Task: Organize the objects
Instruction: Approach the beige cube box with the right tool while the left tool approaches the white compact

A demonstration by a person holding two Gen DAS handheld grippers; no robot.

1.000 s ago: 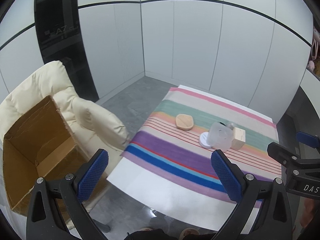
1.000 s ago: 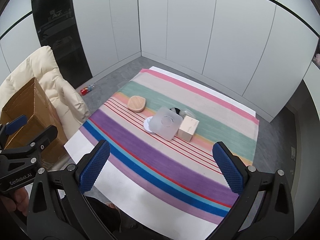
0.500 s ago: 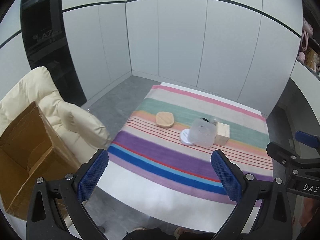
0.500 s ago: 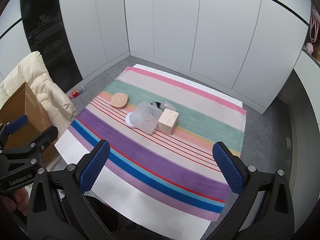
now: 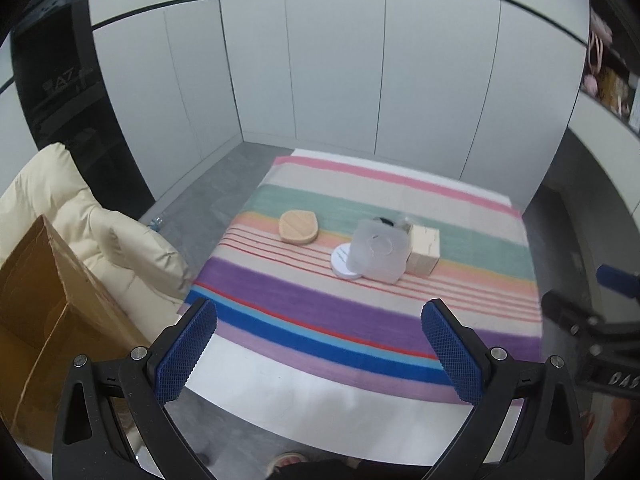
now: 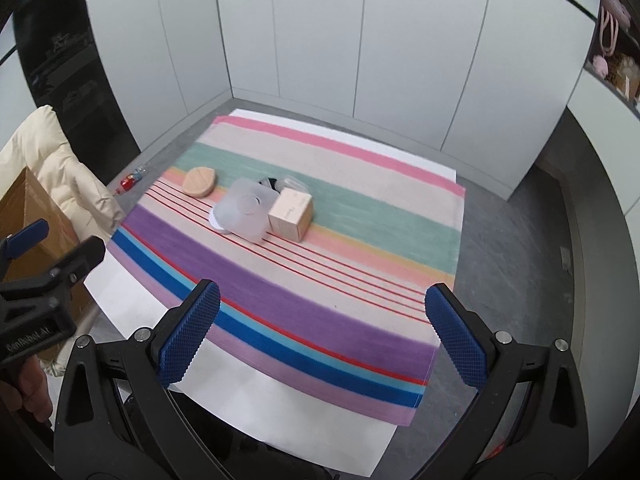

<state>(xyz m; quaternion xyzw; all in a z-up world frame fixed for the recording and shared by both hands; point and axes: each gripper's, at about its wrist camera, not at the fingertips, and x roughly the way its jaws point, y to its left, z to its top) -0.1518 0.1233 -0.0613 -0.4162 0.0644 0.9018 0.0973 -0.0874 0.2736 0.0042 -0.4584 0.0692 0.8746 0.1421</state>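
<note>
Cream padded chair (image 5: 100,236), white wall panels (image 6: 320,60), grey floor (image 6: 520,240), red bottle (image 6: 130,179)

Each fisheye camera sits behind its own hand-held gripper, high above the near edge of the white tabletop (image 5: 280,392), angled forward and down. The left view stands further left, the right view further right. Both share the striped multicoloured cloth (image 5: 360,308) (image 6: 304,300), seen from well apart

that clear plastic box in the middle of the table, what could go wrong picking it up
The clear plastic box sits against the small cardboard box and overlaps a white round lid, so a grab could knock either. Its smooth walls might slip from the pads. Both tools, left and right, hang open, well short.
</note>
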